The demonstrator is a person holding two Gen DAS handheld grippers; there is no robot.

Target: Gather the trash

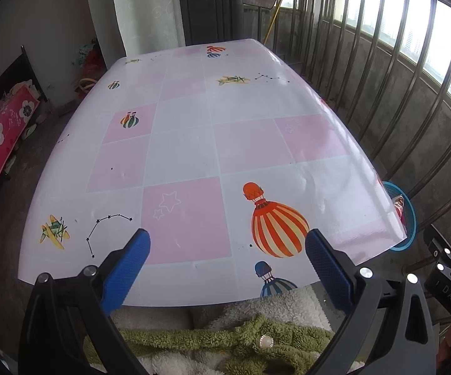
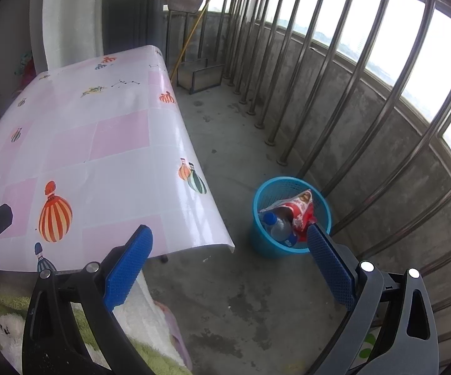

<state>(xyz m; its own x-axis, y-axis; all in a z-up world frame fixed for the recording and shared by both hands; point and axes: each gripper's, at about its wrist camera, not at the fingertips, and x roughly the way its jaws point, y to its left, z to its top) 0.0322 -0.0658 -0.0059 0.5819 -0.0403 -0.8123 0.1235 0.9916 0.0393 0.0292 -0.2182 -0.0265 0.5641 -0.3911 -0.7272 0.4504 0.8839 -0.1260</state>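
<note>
Your trash sits in the blue bin (image 2: 291, 218) on the floor, right of the tabletop (image 2: 106, 143): a red wrapper (image 2: 302, 211) and what looks like a bottle (image 2: 280, 229). Your right gripper (image 2: 228, 262) hangs near it, fingers spread and empty; your left gripper (image 1: 227, 264), likewise released, hangs over the tabletop's near edge.

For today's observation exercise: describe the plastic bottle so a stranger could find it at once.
Right of the balloon-print table, a blue mesh plastic bin stands on the concrete floor. Inside lies a clear blue-capped plastic bottle, beside a red snack bag.
</note>
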